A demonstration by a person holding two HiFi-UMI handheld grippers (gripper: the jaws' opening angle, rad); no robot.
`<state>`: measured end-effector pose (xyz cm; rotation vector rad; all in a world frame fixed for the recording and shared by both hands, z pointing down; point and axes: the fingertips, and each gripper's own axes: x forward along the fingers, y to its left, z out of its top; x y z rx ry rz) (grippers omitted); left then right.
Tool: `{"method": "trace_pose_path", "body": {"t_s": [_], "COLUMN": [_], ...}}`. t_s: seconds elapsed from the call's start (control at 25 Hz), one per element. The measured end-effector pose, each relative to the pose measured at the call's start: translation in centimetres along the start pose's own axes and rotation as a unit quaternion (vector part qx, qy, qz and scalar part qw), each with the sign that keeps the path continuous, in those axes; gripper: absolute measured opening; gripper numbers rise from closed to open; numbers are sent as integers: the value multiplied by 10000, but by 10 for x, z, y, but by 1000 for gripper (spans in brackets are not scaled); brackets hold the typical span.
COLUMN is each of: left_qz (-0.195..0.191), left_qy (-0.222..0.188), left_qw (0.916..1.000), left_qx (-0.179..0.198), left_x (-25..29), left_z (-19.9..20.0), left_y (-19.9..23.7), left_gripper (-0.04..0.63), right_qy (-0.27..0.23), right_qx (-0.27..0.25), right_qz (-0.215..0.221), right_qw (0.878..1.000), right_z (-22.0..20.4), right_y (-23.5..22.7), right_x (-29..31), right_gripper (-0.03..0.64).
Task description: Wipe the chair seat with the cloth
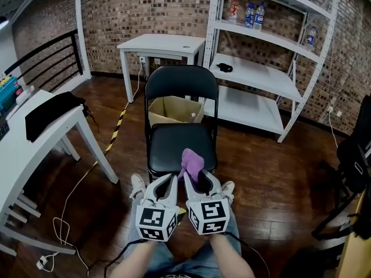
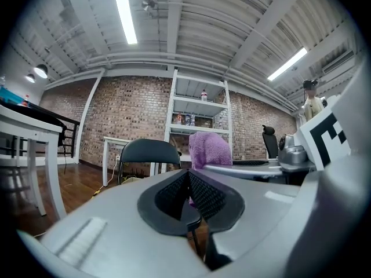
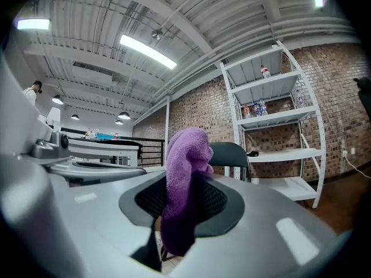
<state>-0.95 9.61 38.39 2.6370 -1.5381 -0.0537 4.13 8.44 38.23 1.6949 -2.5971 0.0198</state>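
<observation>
- The cloth (image 1: 192, 162) is purple, with a soft, fuzzy pile like terry. It is bunched into a rounded lump, with a tail hanging down between the pads.
- The cloth is gripped by the right tongs (image 1: 197, 181), whose jaws are closed on its middle. In the right gripper view the fabric (image 3: 184, 178) bulges above the black ribbed pads (image 3: 215, 200) and droops below them.
- In the head view the cloth is seen over the front edge of the chair seat (image 1: 174, 146). Whether it touches the seat cannot be told.
- The left tongs (image 1: 165, 181) are held just beside the right tongs, at the front of the chair (image 1: 181, 86). Their jaws are brought together with nothing between them.
- In the left gripper view the ribbed pads (image 2: 203, 194) meet at their tips. The cloth (image 2: 210, 149) is seen beyond them, to the right.
- The chair is a black folding type with a dark metal frame. The backrest is rounded and the padded seat is smooth, with a slight sheen.
- An open cardboard box (image 1: 174, 110) stands on the dark wooden floor (image 1: 261, 172) directly behind the chair.
- A white metal shelving unit (image 1: 261, 68) stands behind the chair and to its right, against a brick wall (image 1: 127, 10). Bottles (image 1: 254, 15) are carried on an upper shelf.
- A white bench (image 1: 35, 138) to the left of the chair bears a folded black fabric (image 1: 51, 112).
</observation>
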Motion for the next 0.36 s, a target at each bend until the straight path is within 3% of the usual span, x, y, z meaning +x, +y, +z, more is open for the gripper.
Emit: {"method": "trace_pose_path", "body": {"t_s": [0.36], "left_qz": [-19], "left_qy": [21], "left_qw": [10000], "left_qx": [8], "left_x": [3], "left_z": [-2], "left_y": [-4], "left_gripper": [5], "right_qy": [16], "right_qx": [-6], "right_qz": [21], "right_qw": [10000], "right_z": [-3], "right_y": [-1], "right_x": [-3], "right_gripper": [112]}}
